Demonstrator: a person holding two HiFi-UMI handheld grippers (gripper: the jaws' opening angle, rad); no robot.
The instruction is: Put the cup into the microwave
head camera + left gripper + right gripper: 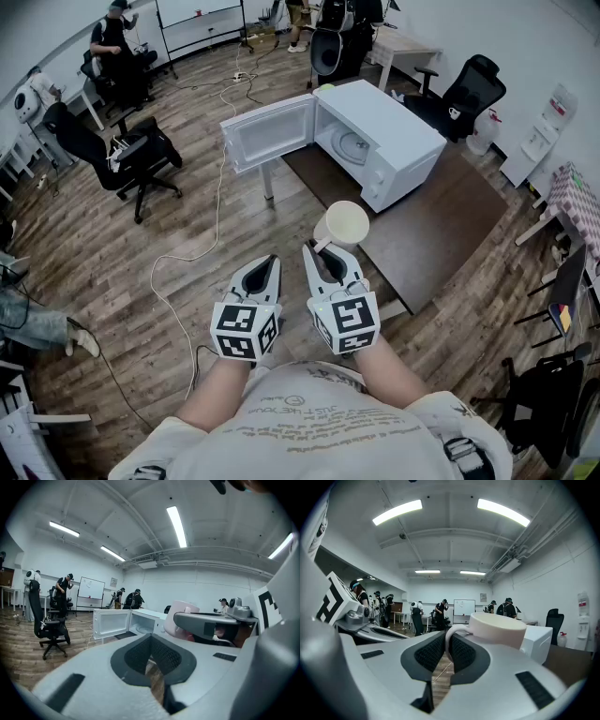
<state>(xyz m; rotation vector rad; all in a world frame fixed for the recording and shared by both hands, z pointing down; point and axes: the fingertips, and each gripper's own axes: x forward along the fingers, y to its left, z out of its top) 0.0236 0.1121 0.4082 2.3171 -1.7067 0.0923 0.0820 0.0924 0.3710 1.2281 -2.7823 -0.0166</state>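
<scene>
- The cup [344, 225] was a smooth, cream, round mug at frame centre, below the open white boxy microwave [398, 141].
- My right gripper [319, 249] clamped its loop handle between ribbed dark pads.
- My left gripper [271, 259] sat closed, empty.

Cup [343, 225]: smooth cream body, ceramic by its look, with a soft near-matt sheen; microwave [398, 127]: white painted casing, smooth and faintly glossy, on a desk [450, 220] with a dark brown matt top. Left hand-held gripper [271, 260] and right hand-held gripper [317, 249]: smooth matt grey plastic shells, with pads [427, 652] of dark, finely textured rubbery facing. Floor [122, 262]: brown wood-grain planks with a low sheen.
</scene>
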